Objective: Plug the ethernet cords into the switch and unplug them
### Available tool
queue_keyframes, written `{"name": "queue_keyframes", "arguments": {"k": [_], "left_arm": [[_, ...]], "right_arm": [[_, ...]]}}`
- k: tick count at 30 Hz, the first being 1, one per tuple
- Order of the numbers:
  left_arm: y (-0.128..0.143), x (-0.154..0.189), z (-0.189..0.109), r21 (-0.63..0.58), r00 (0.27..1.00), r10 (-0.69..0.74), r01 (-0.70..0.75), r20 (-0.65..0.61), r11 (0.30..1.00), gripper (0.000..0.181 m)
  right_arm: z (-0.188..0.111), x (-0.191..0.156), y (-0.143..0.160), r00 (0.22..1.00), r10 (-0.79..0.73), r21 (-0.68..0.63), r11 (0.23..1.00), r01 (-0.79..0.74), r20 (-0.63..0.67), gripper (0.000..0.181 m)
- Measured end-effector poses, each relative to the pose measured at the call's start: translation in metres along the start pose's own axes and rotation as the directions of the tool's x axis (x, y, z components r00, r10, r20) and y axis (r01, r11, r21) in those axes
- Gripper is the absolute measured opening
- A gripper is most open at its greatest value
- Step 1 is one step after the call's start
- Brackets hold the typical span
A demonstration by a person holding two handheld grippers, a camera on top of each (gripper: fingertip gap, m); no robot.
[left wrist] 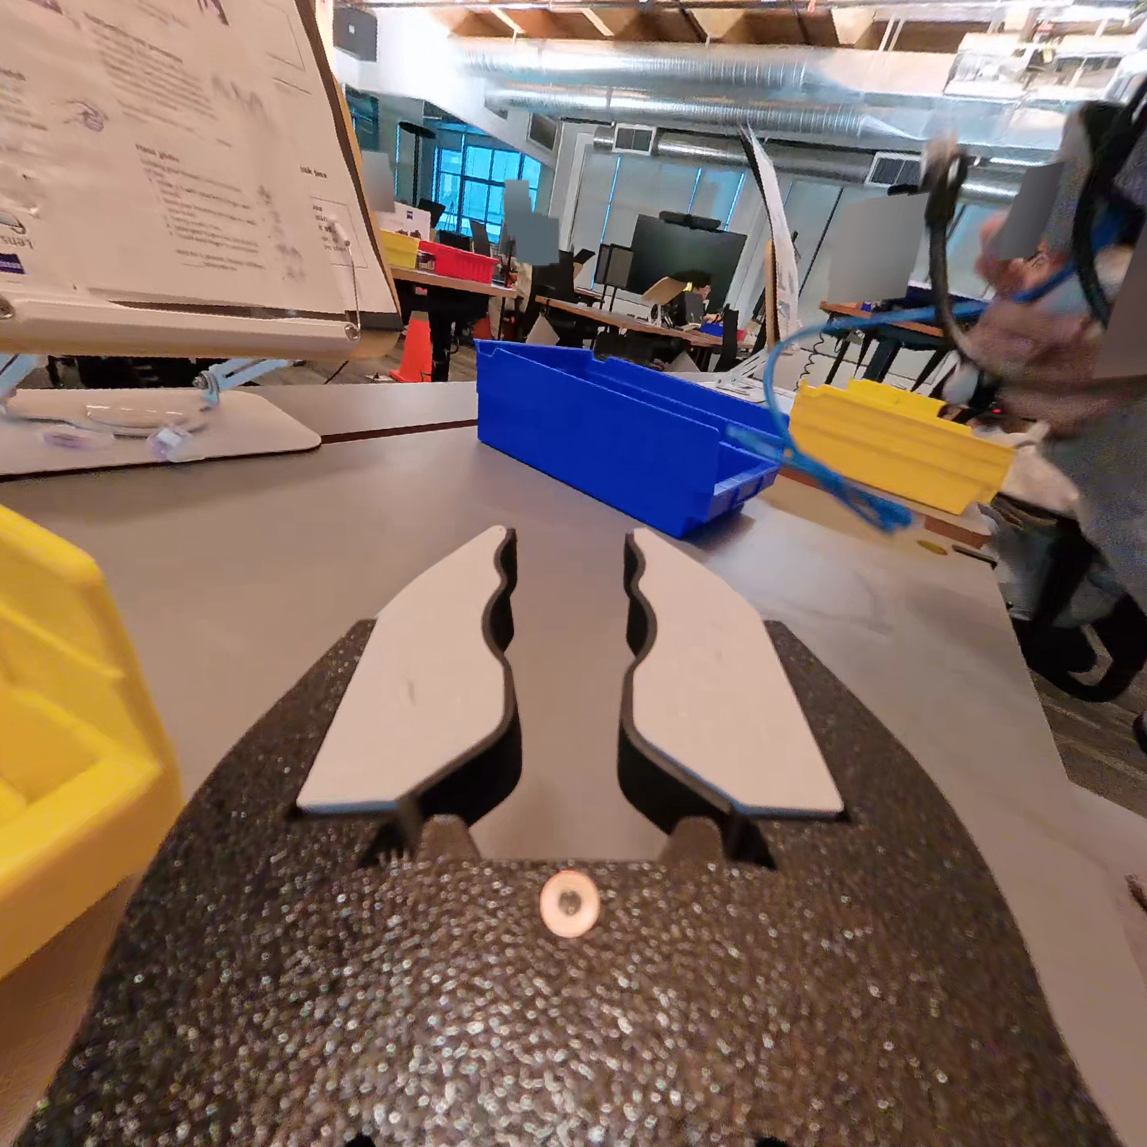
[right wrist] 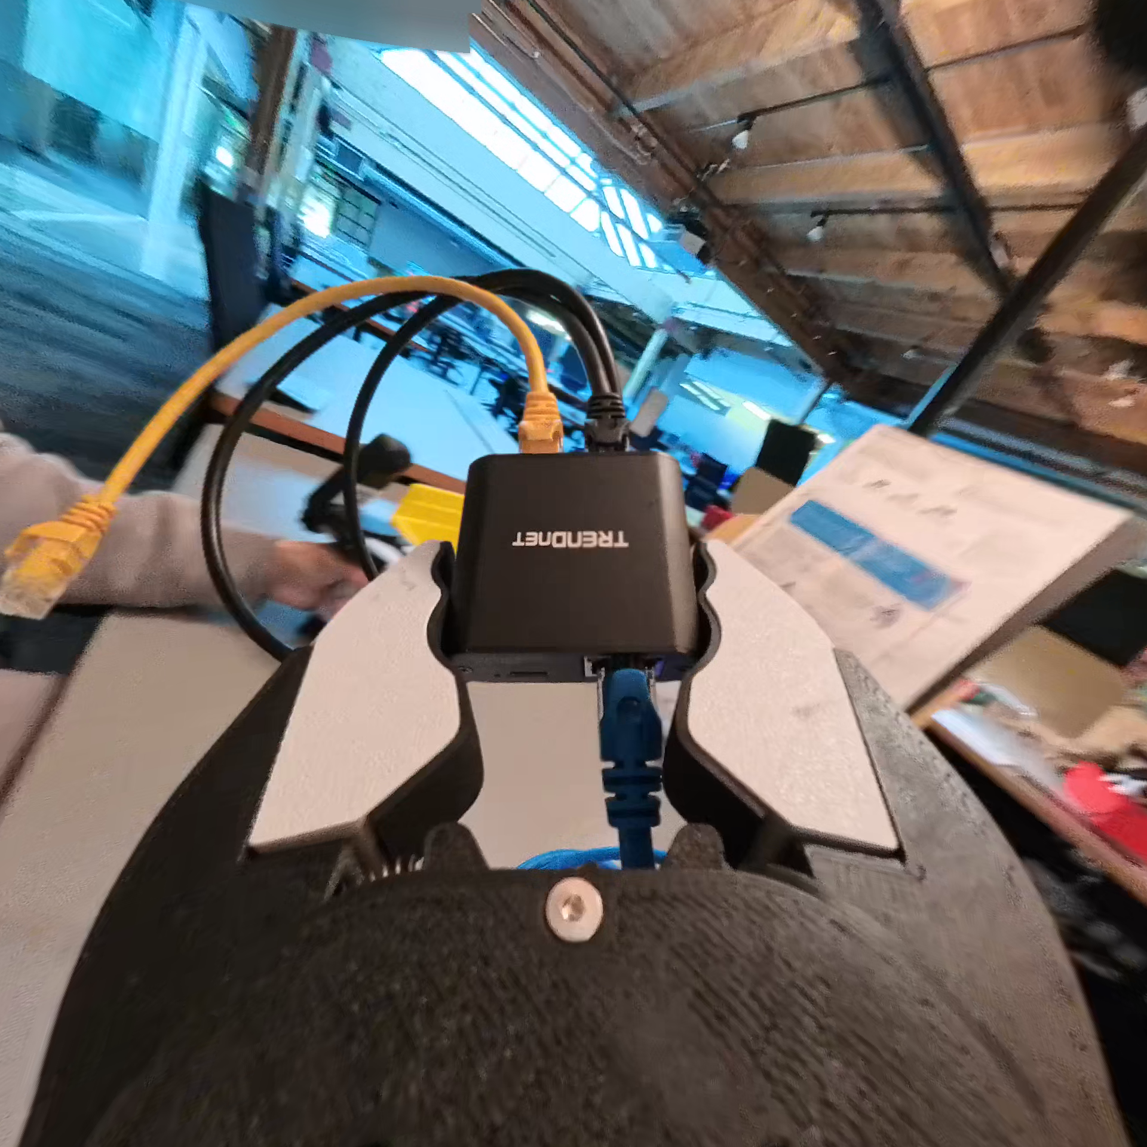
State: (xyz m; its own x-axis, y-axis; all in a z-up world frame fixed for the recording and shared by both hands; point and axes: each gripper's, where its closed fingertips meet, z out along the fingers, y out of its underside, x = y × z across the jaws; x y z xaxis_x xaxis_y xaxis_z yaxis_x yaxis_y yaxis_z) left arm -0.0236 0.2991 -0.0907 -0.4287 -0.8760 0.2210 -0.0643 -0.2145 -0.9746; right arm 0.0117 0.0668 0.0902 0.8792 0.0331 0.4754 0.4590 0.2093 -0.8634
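Right tongs pinching one small black plastic switch; three cords plugged: one yellow, one black, one blue. Left tongs spread, empty.

The switch has a smooth, satin black casing that looks like plastic. The yellow cord and black cords wear matt rubbery sheaths. Each gripper body is rough, grainy black plastic, its fingers smooth and grey. The desk is matt grey; the blue bin is glossy plastic.
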Motion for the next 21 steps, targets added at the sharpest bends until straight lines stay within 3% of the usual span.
{"name": "queue_keyframes", "arguments": {"k": [4, 7, 10, 12, 16, 19, 21], "left_arm": [[-0.003, 0.004, -0.004, 0.031, 1.000, 0.028, -0.028, -0.012, 0.999, 0.032], [-0.006, 0.003, -0.007, 0.061, 1.000, 0.019, -0.018, -0.016, 0.998, 0.029], [-0.007, 0.003, -0.008, 0.065, 1.000, 0.009, -0.008, -0.026, 0.998, 0.028], [-0.008, 0.004, -0.008, 0.070, 1.000, 0.016, -0.014, -0.024, 0.997, 0.027], [-0.010, 0.009, -0.010, 0.090, 0.998, 0.050, -0.046, -0.039, 0.995, 0.023], [-0.012, 0.012, -0.013, 0.113, 0.997, 0.067, -0.061, -0.048, 0.992, 0.019], [-0.012, 0.013, -0.013, 0.110, 0.996, 0.066, -0.059, -0.055, 0.992, 0.018]], "right_arm": [[-0.004, 0.069, -0.033, 0.987, -0.129, -0.055, 0.991, 0.125, -0.092, 0.074], [-0.006, 0.120, -0.032, 0.975, -0.151, -0.054, 0.988, 0.144, -0.163, 0.074], [-0.015, 0.173, 0.001, 0.947, -0.004, 0.028, 1.000, 0.013, -0.321, 0.074], [-0.026, 0.194, 0.040, 0.908, 0.170, 0.126, 0.983, -0.130, -0.383, 0.074], [-0.064, 0.224, 0.116, 0.714, 0.426, 0.319, 0.902, -0.290, -0.556, 0.074], [-0.102, 0.241, 0.146, 0.512, 0.546, 0.450, 0.837, -0.312, -0.663, 0.074], [-0.116, 0.245, 0.162, 0.397, 0.537, 0.437, 0.842, -0.317, -0.745, 0.073]]}}
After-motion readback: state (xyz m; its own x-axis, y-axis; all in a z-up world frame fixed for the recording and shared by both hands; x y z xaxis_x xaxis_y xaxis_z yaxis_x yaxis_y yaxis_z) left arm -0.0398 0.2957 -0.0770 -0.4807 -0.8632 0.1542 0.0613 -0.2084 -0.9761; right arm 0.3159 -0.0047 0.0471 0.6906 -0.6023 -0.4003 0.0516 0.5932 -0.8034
